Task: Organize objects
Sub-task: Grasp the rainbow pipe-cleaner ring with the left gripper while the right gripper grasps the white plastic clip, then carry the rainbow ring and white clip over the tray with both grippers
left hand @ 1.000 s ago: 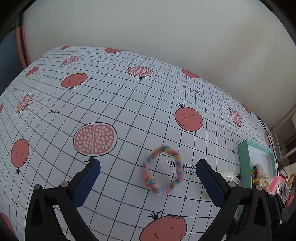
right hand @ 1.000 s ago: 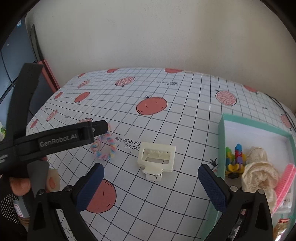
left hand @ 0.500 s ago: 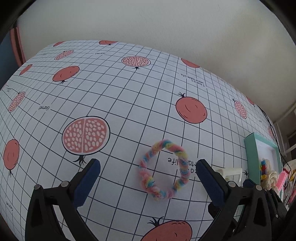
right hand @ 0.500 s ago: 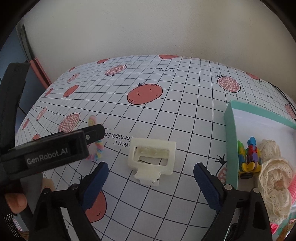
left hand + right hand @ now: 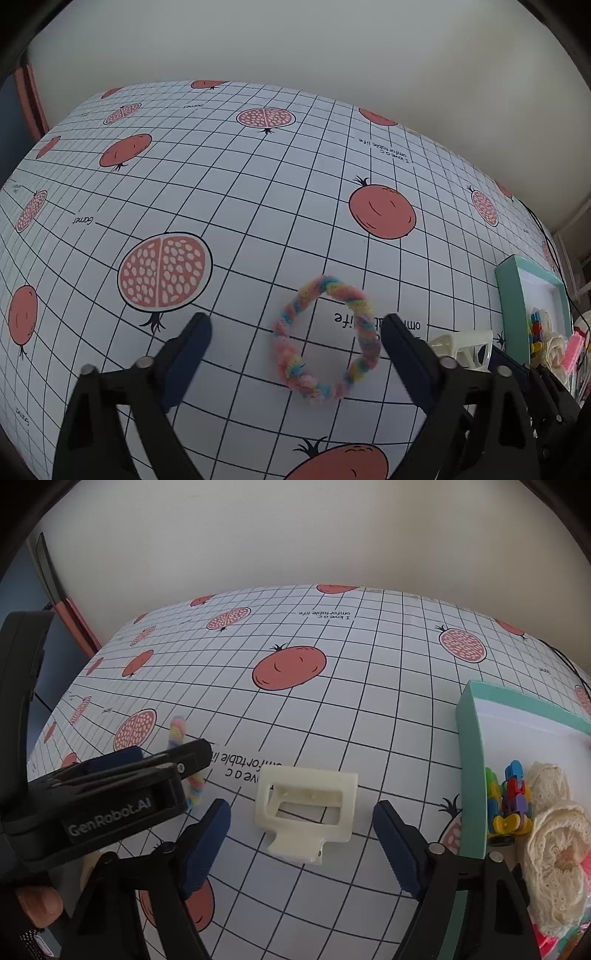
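A: What's on the tabletop [image 5: 369,672]?
B: Grid cloth w/ pomegranate print. Cream claw clip [image 5: 306,812] lies mid-front. Fuzzy pastel hair tie [image 5: 327,341] just left of clip, teal box [image 5: 471,760] to clip's right, apart.

The bench [image 5: 258,206] is covered by a white cloth printed with a black grid and red pomegranates. A plain off-white wall [image 5: 295,48] is seen behind it. A dark blue panel with a pink edge [image 5: 70,616] is seen at the left.

Scrunchie [image 5: 327,338] left of clip [image 5: 308,814] (box [image 5: 471,760] farther right).
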Available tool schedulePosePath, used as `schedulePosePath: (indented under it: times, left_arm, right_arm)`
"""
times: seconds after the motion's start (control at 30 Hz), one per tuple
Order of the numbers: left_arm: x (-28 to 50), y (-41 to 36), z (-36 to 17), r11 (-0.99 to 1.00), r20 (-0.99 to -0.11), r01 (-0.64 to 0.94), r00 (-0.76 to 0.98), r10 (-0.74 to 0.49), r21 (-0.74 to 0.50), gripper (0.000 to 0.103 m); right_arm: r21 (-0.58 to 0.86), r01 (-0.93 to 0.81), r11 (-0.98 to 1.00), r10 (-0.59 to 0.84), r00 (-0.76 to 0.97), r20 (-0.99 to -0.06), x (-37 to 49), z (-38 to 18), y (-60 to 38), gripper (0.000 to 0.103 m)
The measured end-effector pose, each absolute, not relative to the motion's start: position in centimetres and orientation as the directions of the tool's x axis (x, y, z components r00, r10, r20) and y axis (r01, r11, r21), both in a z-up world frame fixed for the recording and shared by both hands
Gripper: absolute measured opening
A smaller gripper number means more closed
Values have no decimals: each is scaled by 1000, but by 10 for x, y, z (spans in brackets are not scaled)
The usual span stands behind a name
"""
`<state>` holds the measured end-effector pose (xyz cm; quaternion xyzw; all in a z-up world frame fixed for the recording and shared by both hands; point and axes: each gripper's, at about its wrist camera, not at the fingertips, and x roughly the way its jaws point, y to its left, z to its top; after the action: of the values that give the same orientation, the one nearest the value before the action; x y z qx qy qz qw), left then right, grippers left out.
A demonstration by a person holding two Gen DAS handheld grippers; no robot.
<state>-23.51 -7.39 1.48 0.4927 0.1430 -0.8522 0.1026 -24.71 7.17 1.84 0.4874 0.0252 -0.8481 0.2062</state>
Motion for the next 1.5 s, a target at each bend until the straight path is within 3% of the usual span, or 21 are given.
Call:
schedulePosePath:
  times: [0.3,0.7,1.5]
  left_arm:
    - [-235,-71,13,-943,-872,299,-490,-20,-146,65]
    - [-230,-76,14,-944,-865,296,-501,-27,-143,51]
    - [-211,-73,16,-941,-884,313,-466,-36,-127,44]
  right_arm:
    - [183,369,-911,-340,-424,-840,-249,18,75,57]
    - [194,369,-909,-349,-417,-839,-246,18,78,57]
    - [214,371,-903,-368,-415,-832,-215,36,95,57]
